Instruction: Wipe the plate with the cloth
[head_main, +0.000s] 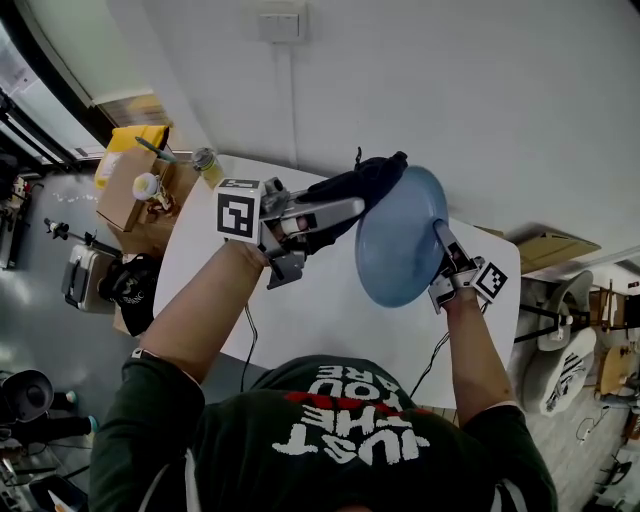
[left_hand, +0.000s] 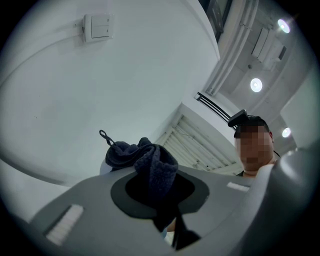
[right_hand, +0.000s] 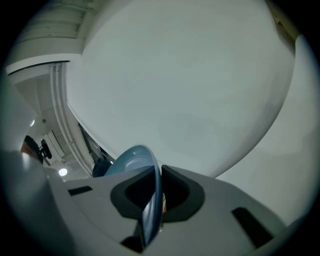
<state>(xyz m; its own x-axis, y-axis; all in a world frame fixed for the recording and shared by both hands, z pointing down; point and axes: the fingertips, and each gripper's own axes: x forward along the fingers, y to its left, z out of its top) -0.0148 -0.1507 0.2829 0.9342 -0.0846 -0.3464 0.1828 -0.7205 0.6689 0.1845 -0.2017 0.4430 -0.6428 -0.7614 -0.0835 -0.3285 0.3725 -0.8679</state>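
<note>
White tabletop (head_main: 300, 320) spreads below a plain white wall. Above it the blue plate (head_main: 400, 250) stands on edge in the air, its right rim pinched between the narrowly set jaws of the right gripper (head_main: 441, 232). The left gripper (head_main: 352, 208) is clamped on the dark cloth (head_main: 370, 182), which bunches against the plate's upper-left rim.

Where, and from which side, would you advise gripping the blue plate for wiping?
Take the blue plate by its thin rim at the right edge, coming from the right, as the right gripper does. It stands on edge in the air, so only the rim fits between jaws, and the cloth in the left gripper takes the left side.
</note>
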